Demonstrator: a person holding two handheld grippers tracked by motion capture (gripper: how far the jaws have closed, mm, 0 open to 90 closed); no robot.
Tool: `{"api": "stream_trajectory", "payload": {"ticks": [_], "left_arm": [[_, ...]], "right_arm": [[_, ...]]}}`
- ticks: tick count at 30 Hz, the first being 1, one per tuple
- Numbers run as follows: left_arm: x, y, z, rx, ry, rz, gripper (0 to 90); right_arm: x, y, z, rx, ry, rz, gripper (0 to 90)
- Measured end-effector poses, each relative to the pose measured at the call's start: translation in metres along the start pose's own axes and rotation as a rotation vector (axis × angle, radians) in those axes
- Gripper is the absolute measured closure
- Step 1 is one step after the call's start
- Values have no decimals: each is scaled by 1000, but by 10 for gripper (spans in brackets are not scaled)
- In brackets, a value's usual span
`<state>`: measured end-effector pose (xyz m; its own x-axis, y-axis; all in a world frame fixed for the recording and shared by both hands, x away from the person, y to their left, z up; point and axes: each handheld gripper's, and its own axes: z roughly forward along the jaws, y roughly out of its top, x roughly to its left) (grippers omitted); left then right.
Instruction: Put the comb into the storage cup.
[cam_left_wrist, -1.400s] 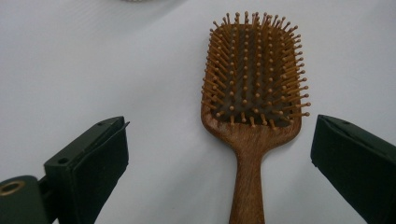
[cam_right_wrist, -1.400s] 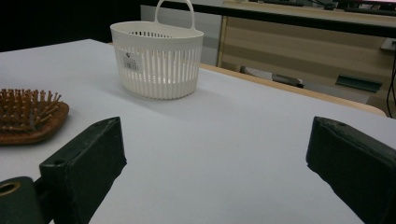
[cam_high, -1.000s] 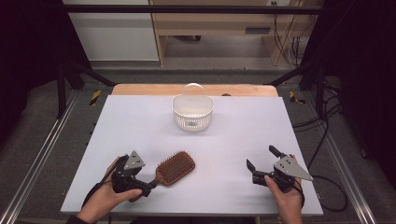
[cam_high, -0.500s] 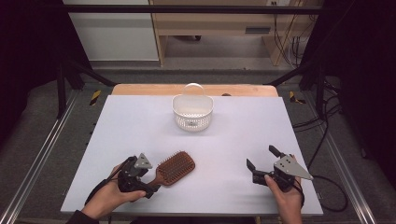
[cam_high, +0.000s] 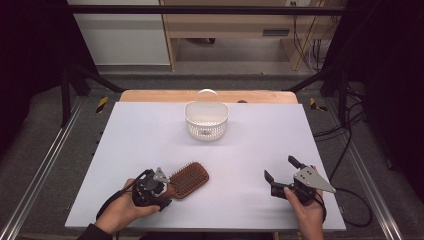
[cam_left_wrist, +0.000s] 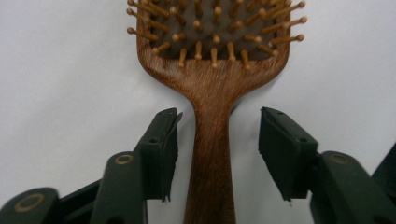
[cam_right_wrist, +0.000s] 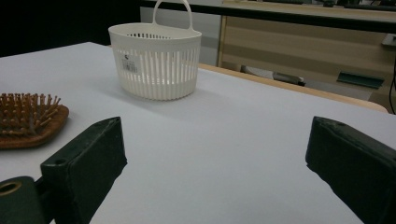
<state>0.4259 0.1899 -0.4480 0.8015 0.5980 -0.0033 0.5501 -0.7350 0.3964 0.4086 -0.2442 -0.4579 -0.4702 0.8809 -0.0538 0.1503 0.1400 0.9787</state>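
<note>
A white table (cam_high: 150, 130) takes up most of the high view, with a strip of bare wood showing along its far edge. Near that far edge, about midway across, stands a white slotted basket (cam_high: 206, 120) with an upright loop handle; the right gripper view shows it upright with a small label on its wall.

At the near left lies a wooden hairbrush (cam_high: 188, 179), bristles up, its handle pointing toward the person. The left gripper (cam_high: 162, 192), held in the person's left hand (cam_high: 120, 212), sits at the handle end. In the left gripper view its jaws have just been closing and stand narrow on either side of the handle, with a thin gap on each side, so the pads do not yet press on the wood.

At the near right, well apart from the brush, the right gripper (cam_high: 281, 169) rests in the person's right hand (cam_high: 307, 210). Its jaws are spread wide with nothing between them, pointing across the table toward the basket.
</note>
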Motion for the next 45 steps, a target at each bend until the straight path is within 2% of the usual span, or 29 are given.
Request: {"api": "stream_trajectory", "payload": {"ticks": [5,8,17,23,31,37,41,45], "left_arm": [[0,2,4,3,9,-2,546],[0,2,4,2,5,15,564],[-2,1,5,-13,15,30,634],[-7,-2,6,-39,44,15,712],[-8,-1,6,-32,43,15,720],[-8,-3,4,-60,54,26,720],[-9,0,2,-109,86,36,721],[-8,4,-1,-169,99,43,721]], "right_arm": [[0,0,0,1,3,1,52],[0,0,0,0,0,3,52],[-1,1,-2,-4,-4,4,52],[-3,1,-4,-10,-14,15,52],[1,0,-1,1,2,4,52],[-1,0,-1,-5,-2,19,51],[-2,1,-2,-13,-4,20,51],[-1,1,-2,-16,-5,19,51]]}}
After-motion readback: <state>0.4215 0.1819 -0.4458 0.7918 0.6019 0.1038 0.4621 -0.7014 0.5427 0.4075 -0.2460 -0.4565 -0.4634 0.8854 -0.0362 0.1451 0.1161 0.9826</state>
